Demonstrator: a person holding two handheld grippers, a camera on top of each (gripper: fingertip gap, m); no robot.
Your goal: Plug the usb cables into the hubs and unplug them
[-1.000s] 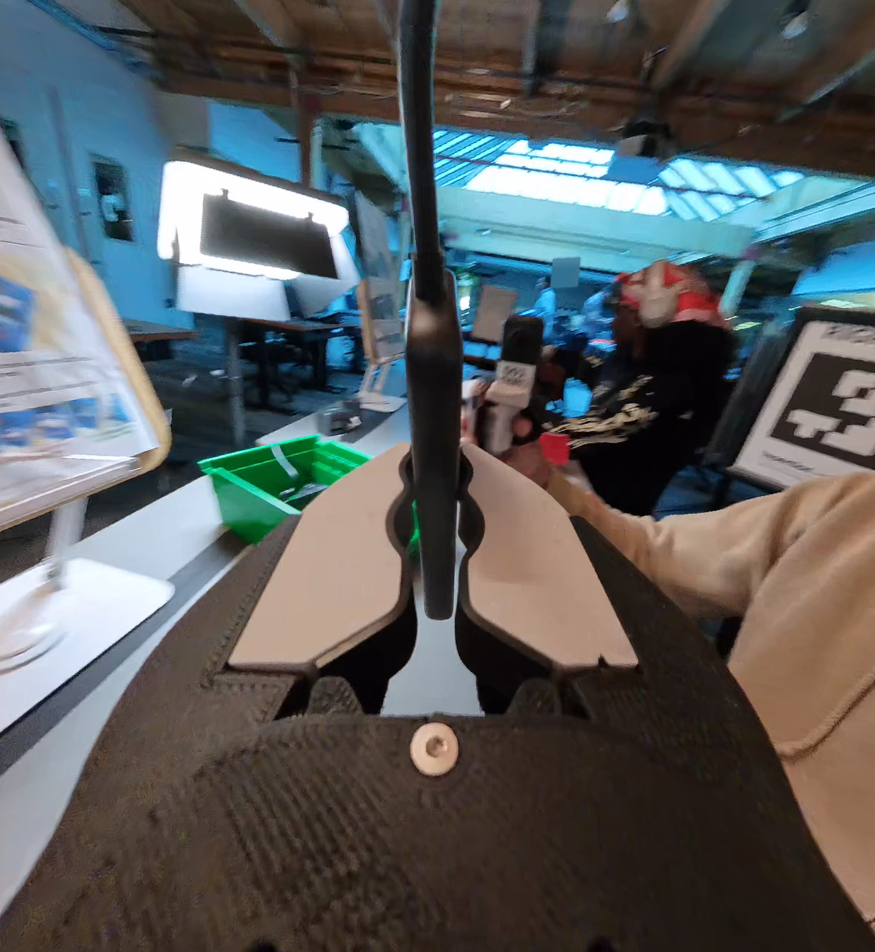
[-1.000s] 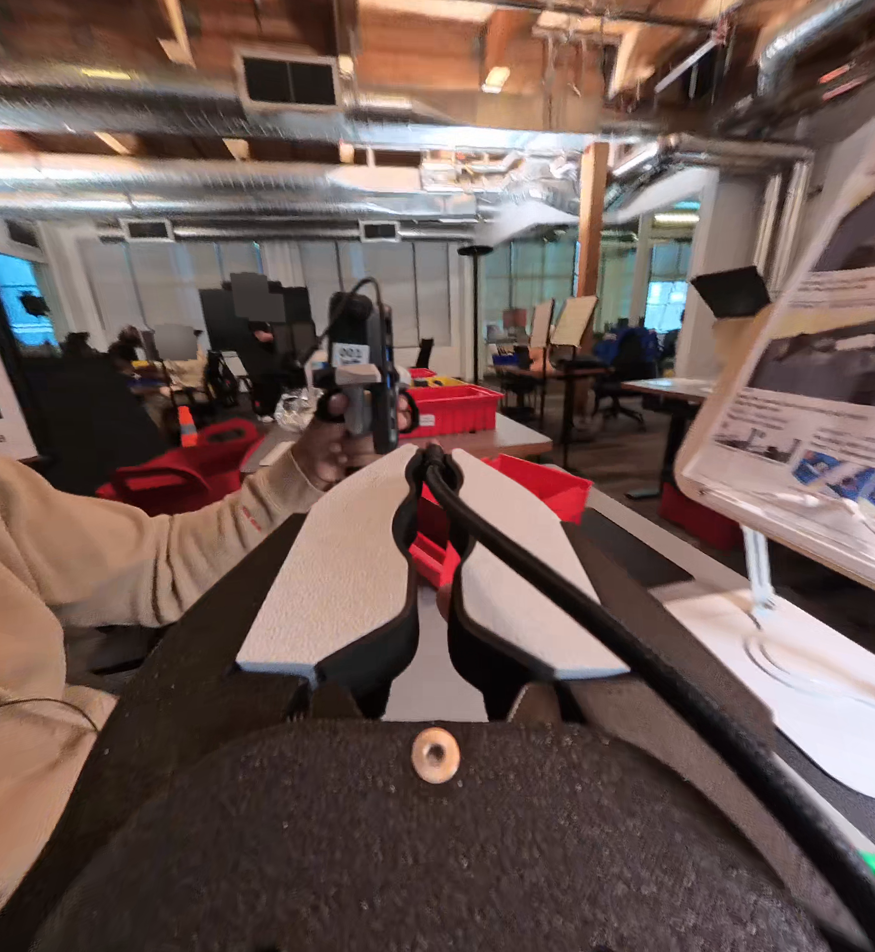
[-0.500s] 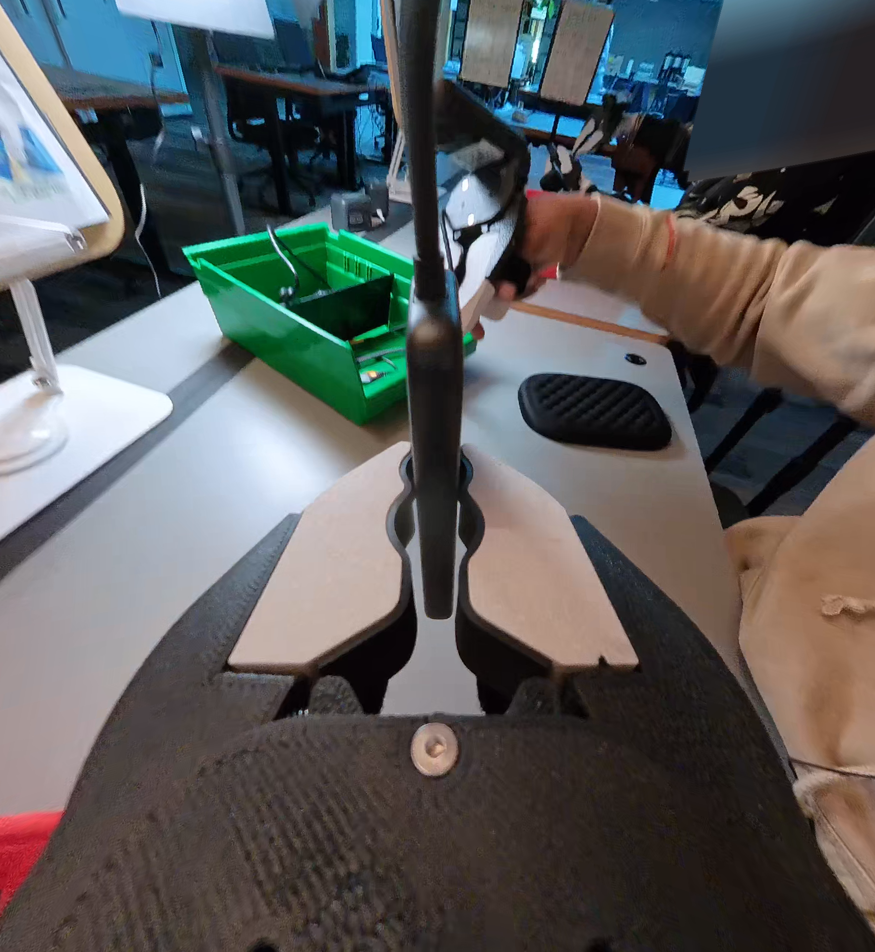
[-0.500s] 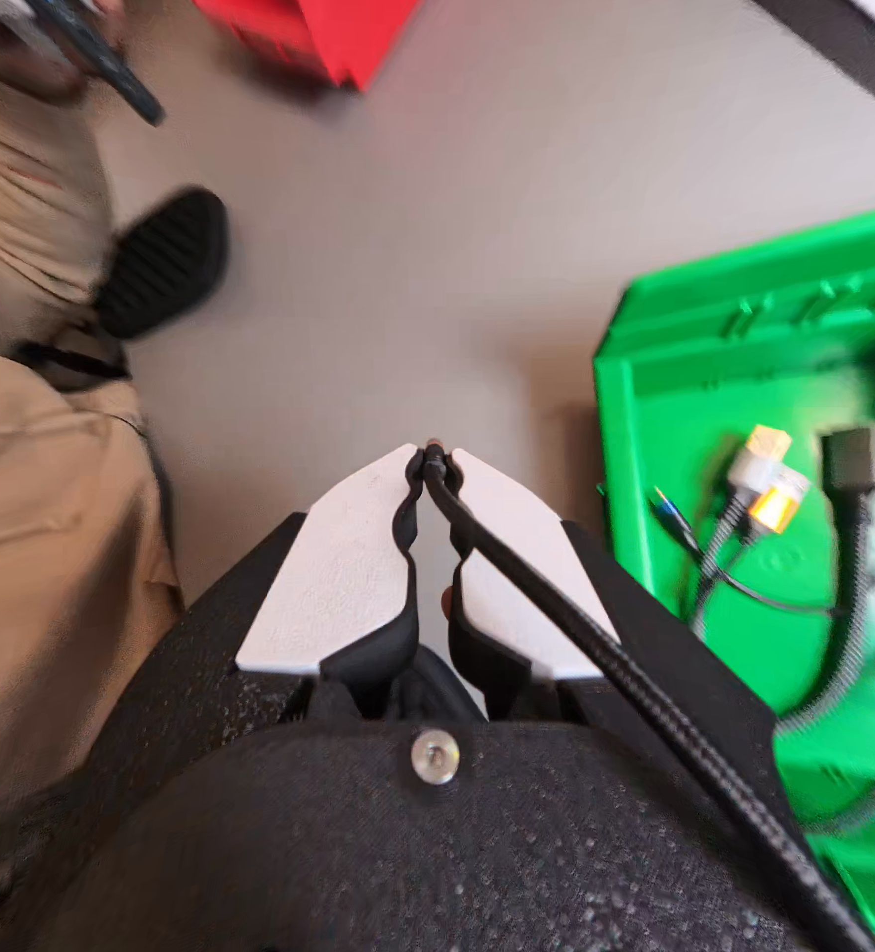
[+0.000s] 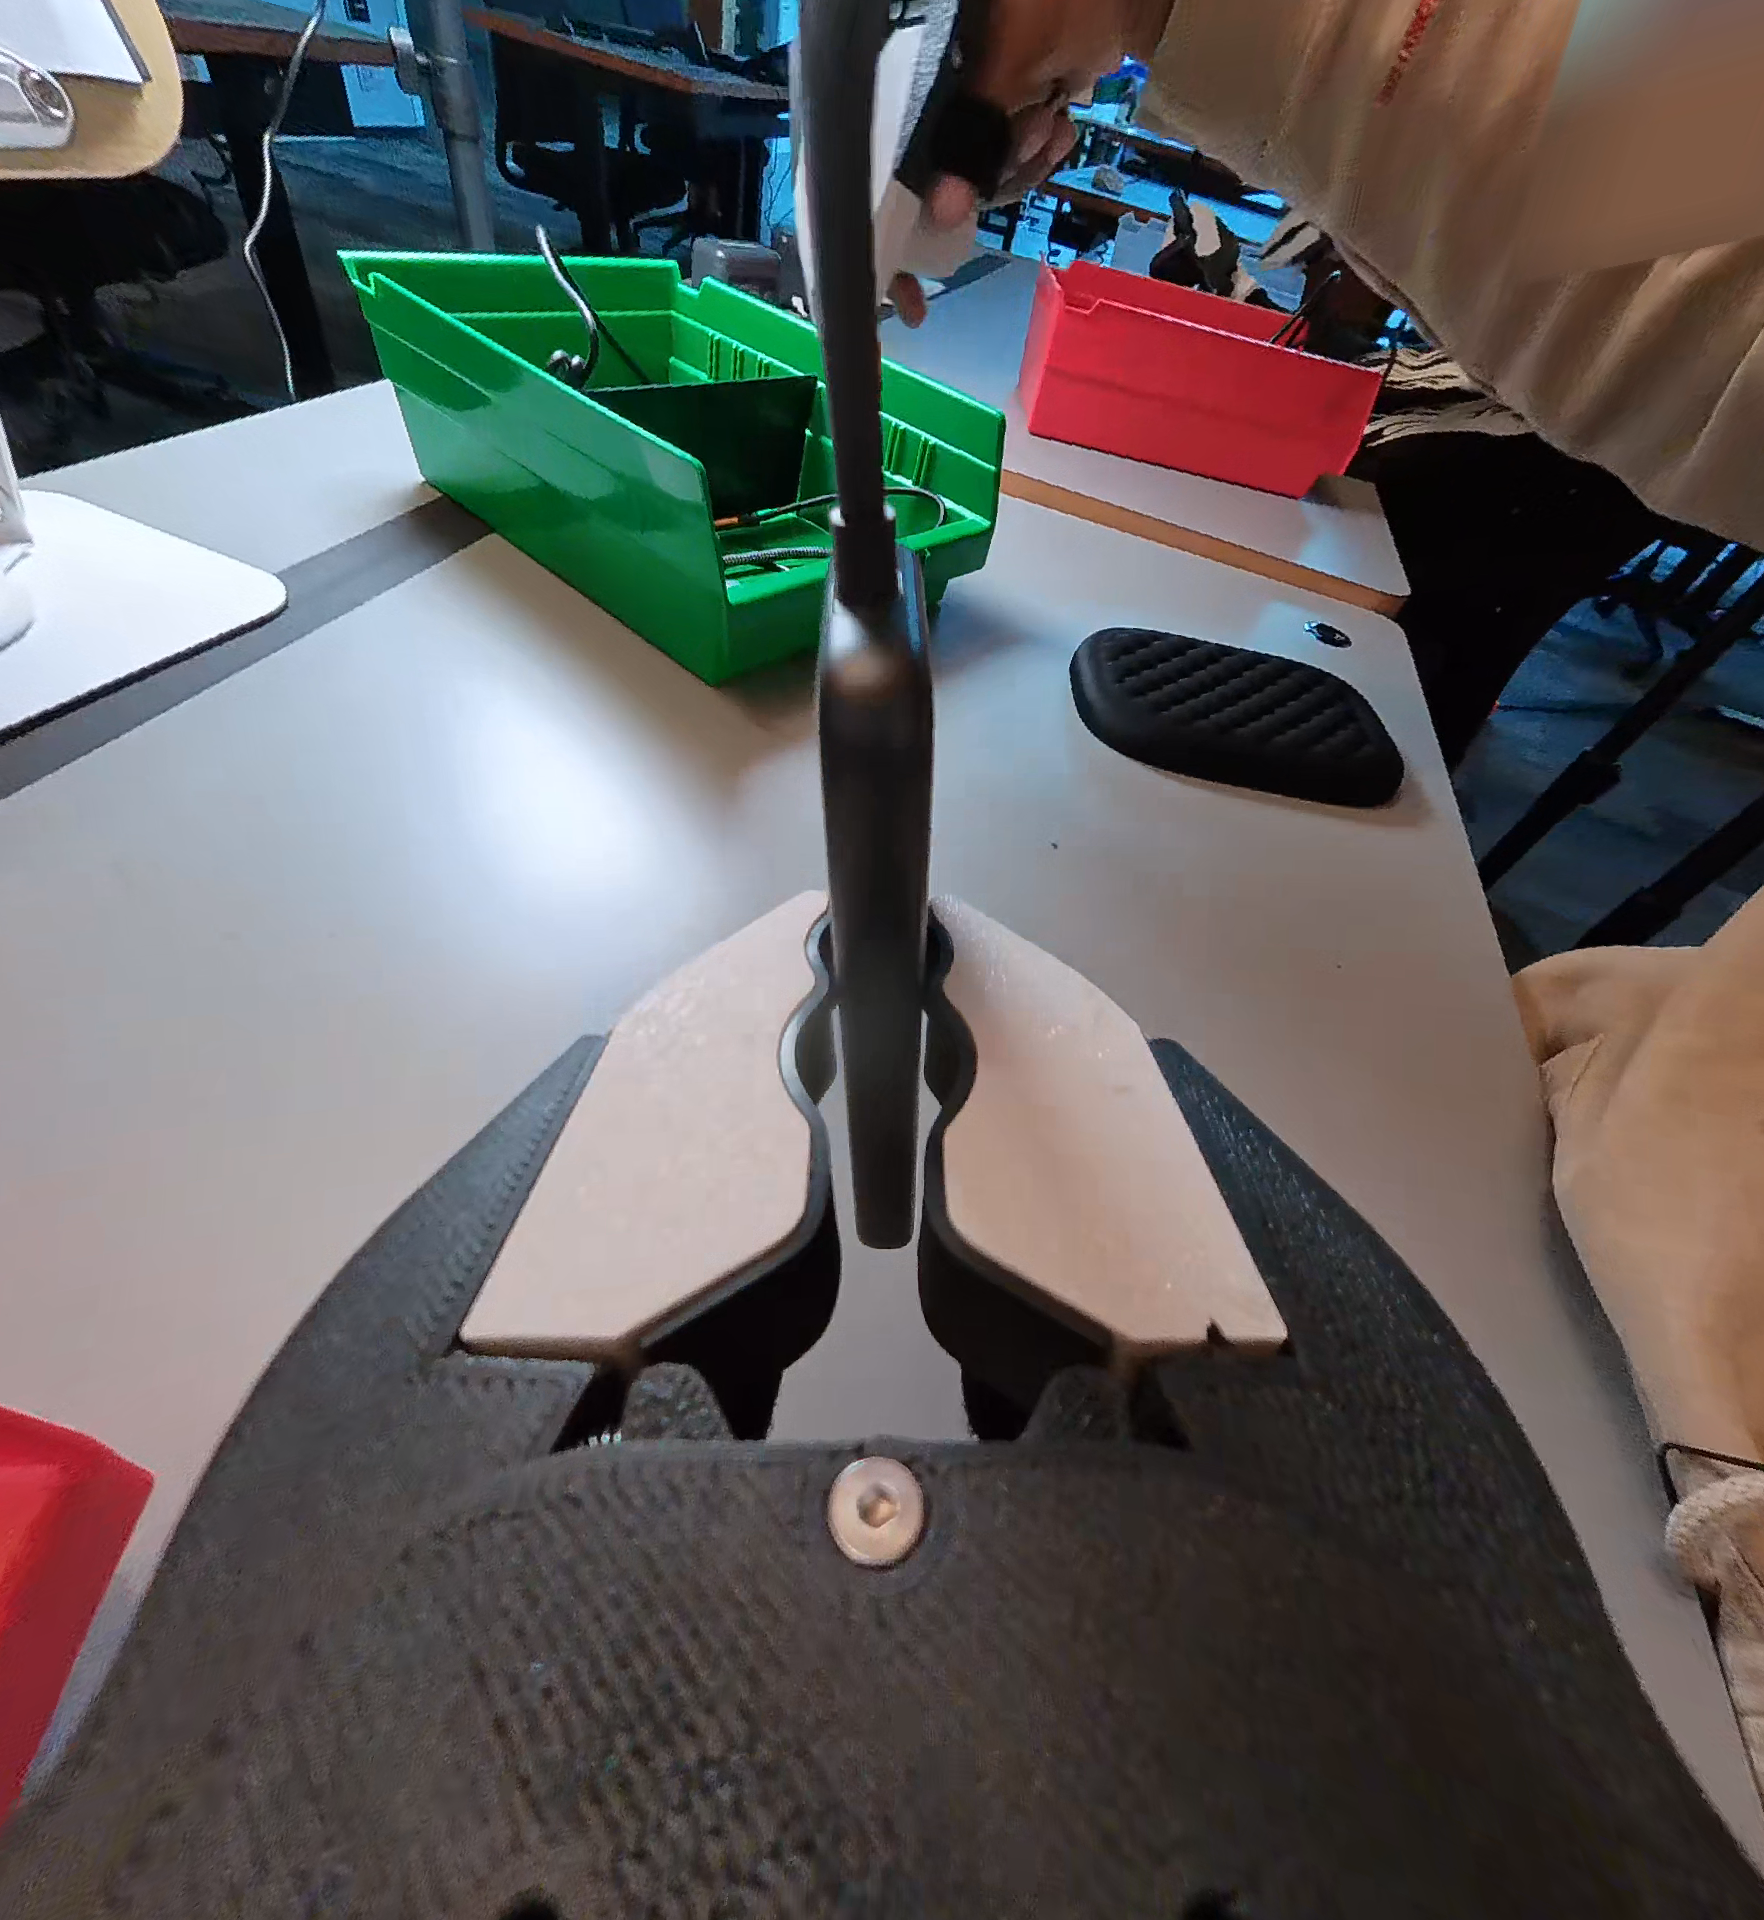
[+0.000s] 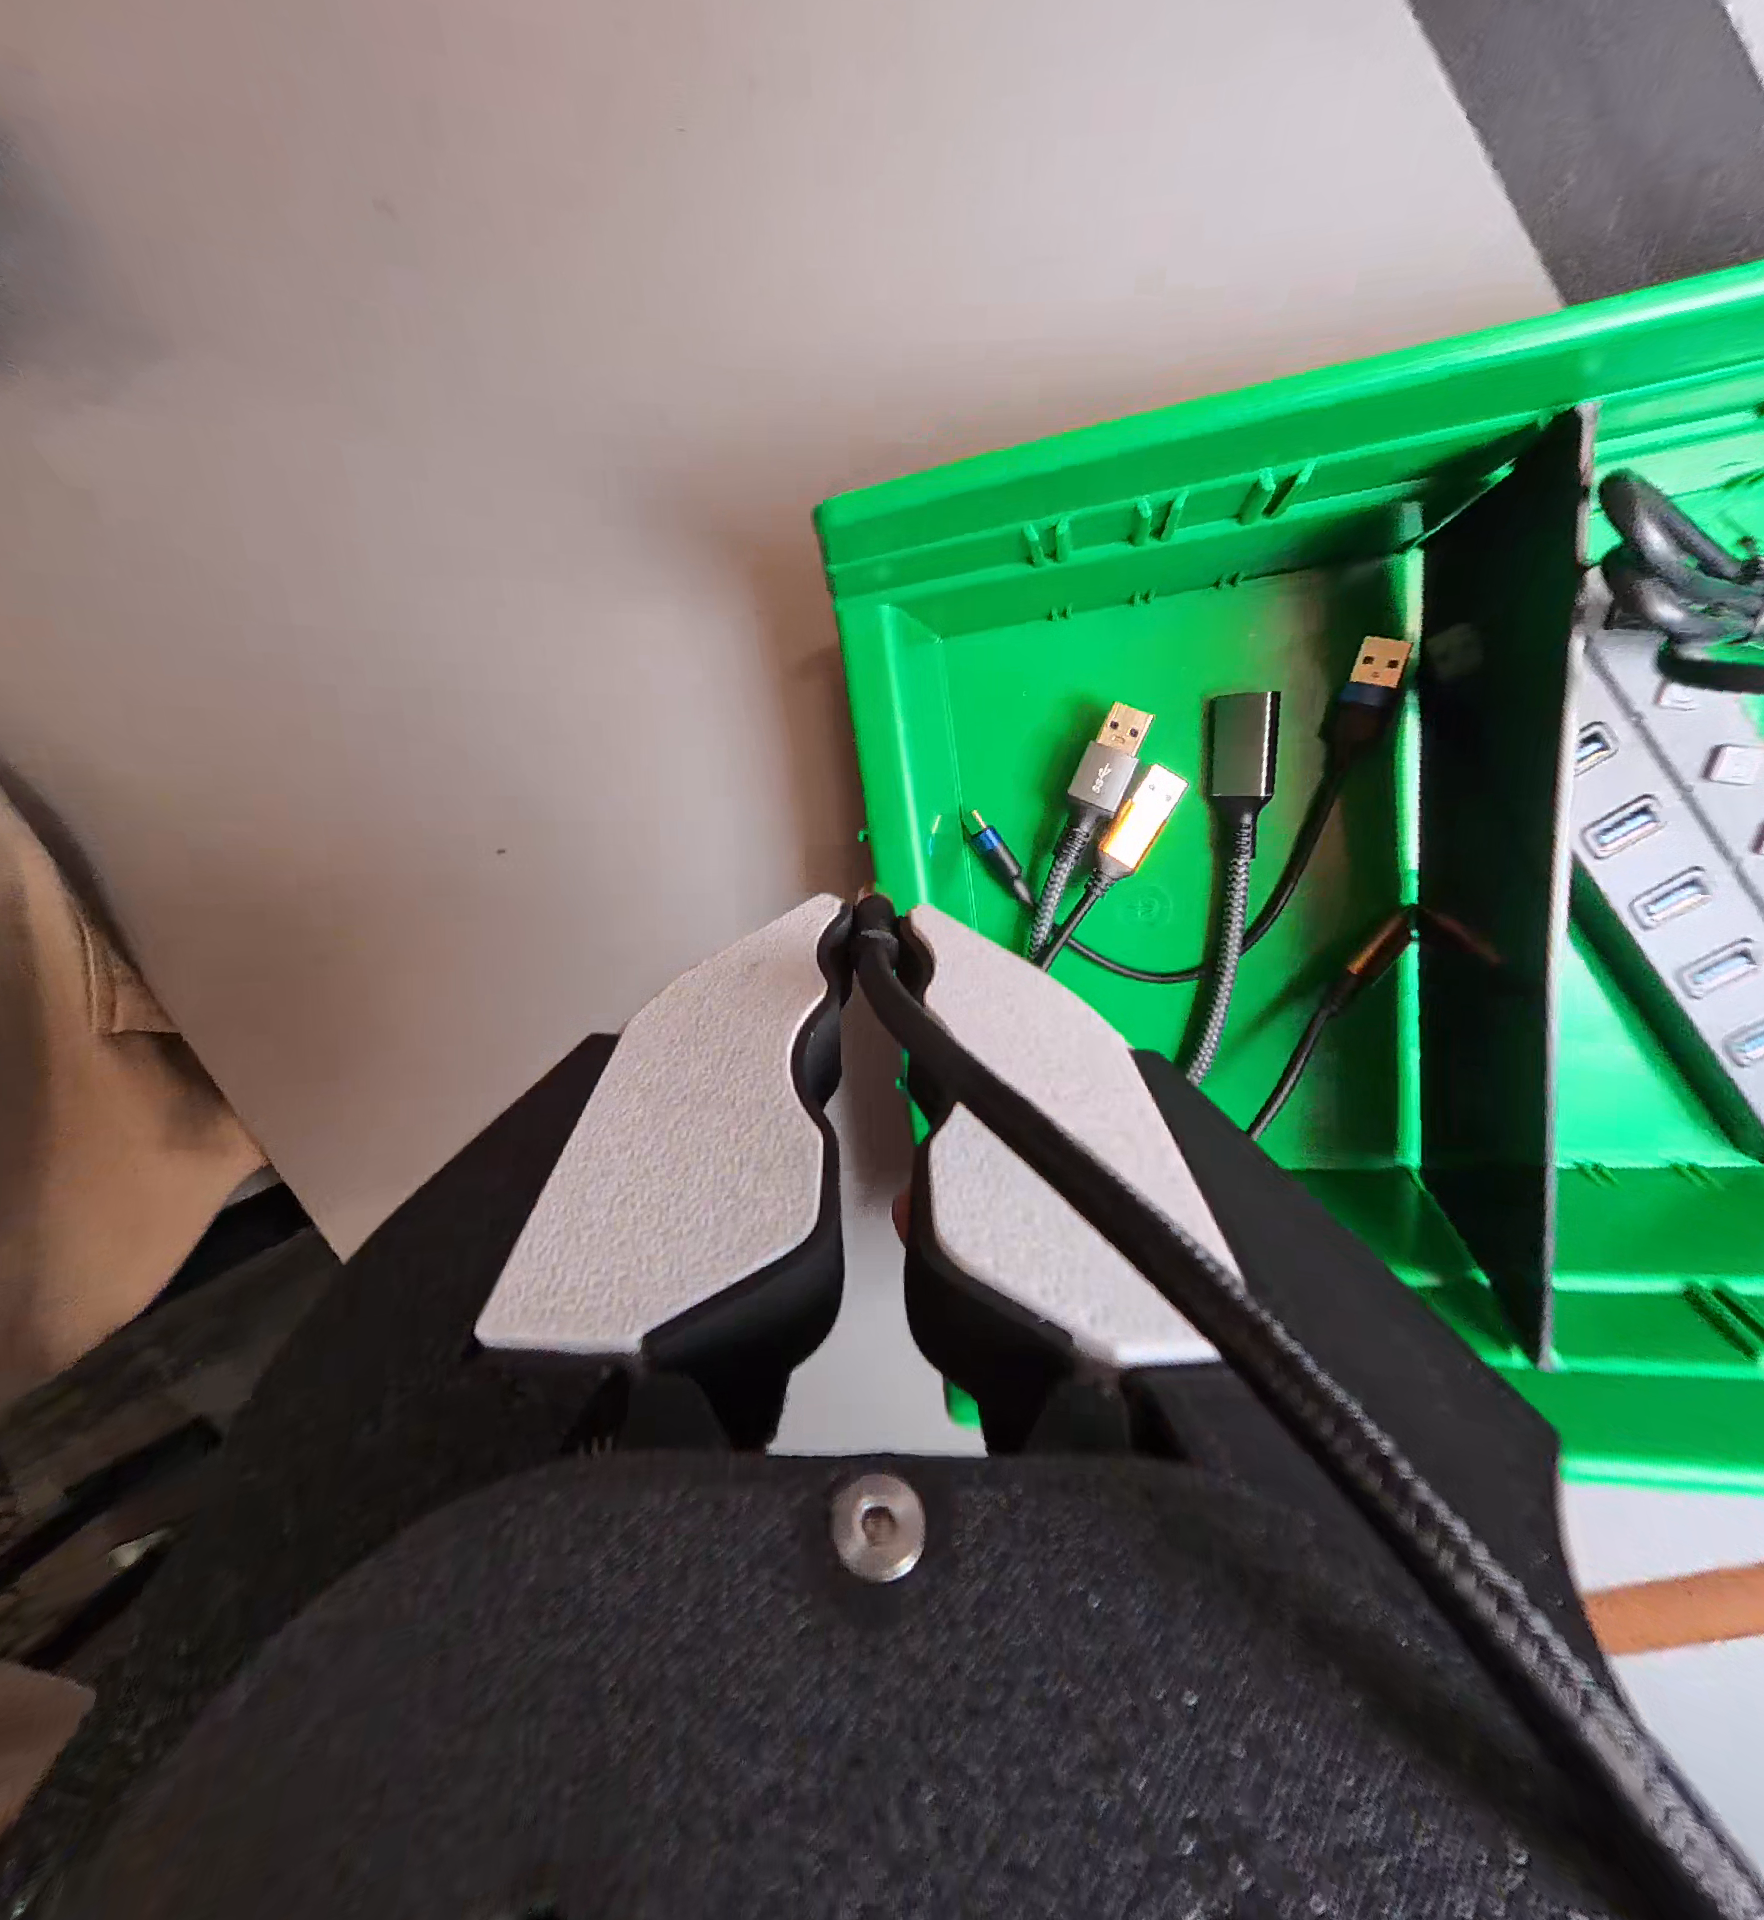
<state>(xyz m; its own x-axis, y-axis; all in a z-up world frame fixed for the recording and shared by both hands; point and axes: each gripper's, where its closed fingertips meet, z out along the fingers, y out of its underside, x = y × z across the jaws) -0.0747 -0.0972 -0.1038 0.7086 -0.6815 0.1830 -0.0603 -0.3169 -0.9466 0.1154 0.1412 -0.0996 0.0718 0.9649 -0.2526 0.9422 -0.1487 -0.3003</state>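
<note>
The left gripper clamps a black hub above bare table, near the green bin. The right gripper pinches a black cable over the bin's near-left edge.

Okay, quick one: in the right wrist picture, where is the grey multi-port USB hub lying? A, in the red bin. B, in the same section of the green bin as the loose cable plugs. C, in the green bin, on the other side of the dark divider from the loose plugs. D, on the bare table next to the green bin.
C: the grey hub lies in the green bin, past the dark divider from the loose plugs.
</note>
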